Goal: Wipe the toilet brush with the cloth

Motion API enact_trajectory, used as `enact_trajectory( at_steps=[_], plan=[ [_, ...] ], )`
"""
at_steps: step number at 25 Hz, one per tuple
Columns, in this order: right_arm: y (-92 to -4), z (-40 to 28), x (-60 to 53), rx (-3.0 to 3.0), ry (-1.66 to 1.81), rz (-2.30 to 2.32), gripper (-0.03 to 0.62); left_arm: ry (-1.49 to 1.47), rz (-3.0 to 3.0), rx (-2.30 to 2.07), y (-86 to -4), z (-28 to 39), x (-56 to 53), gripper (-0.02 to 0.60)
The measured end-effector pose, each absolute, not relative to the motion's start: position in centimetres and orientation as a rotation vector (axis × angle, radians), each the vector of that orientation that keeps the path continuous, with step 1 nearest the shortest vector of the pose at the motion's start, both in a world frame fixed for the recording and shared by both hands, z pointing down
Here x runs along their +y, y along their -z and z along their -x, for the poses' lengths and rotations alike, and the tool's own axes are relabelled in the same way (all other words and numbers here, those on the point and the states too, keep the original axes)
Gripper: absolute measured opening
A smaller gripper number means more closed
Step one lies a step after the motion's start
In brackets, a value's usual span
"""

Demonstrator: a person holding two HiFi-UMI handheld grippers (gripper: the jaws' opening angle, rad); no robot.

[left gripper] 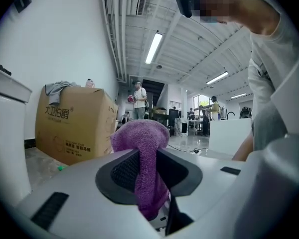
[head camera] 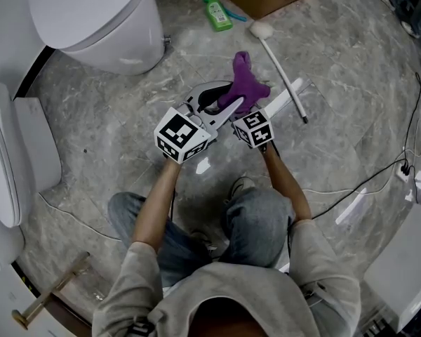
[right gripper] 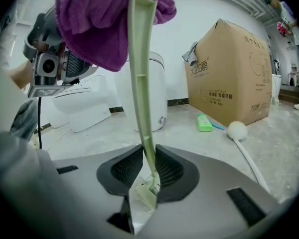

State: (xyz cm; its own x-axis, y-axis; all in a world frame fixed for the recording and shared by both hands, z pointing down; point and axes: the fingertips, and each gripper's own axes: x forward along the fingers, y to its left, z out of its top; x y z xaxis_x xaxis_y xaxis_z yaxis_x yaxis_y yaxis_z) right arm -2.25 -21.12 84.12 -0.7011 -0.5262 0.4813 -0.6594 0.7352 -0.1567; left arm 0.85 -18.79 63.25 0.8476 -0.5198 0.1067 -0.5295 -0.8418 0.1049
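Right gripper (right gripper: 148, 167) jaws are clamped on the lower end of the toilet brush (right gripper: 142, 83), which is held off the floor as a slim, pale green stick. Its long axis is carried straight out from those jaws, up and away, until the upper end is lost at the top of the right gripper view. Against that upper stretch the purple cloth (right gripper: 89, 24) is bunched, mostly on the left side with a fold showing on the right; whether the stick is fully wrapped cannot be told. The cloth is pinched tight in the left gripper (left gripper: 147, 171), which is brought in from the left, so the left hand is placed nearer the far end and the right hand at the near end.

A wiping stroke is judged to run along the stick's length, down towards the right gripper, with the brush kept steady by that grip.

Further out, a stick with a round white head (right gripper: 236, 130) is laid on the marbled floor (head camera: 351, 69), beside a green bottle (right gripper: 204, 122) and a cardboard box (right gripper: 229, 73). A toilet (head camera: 98, 12) is seen to the left.
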Motion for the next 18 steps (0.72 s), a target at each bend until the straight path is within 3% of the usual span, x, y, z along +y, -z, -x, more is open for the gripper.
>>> enact_trajectory(
  at_steps=[18],
  plan=[
    [-84.2, 2.2, -21.2, -2.527, -0.449, -0.918, 0.091, -0.244, -2.725, -0.841, -70.9, 1.1, -18.6, 0.117]
  ],
)
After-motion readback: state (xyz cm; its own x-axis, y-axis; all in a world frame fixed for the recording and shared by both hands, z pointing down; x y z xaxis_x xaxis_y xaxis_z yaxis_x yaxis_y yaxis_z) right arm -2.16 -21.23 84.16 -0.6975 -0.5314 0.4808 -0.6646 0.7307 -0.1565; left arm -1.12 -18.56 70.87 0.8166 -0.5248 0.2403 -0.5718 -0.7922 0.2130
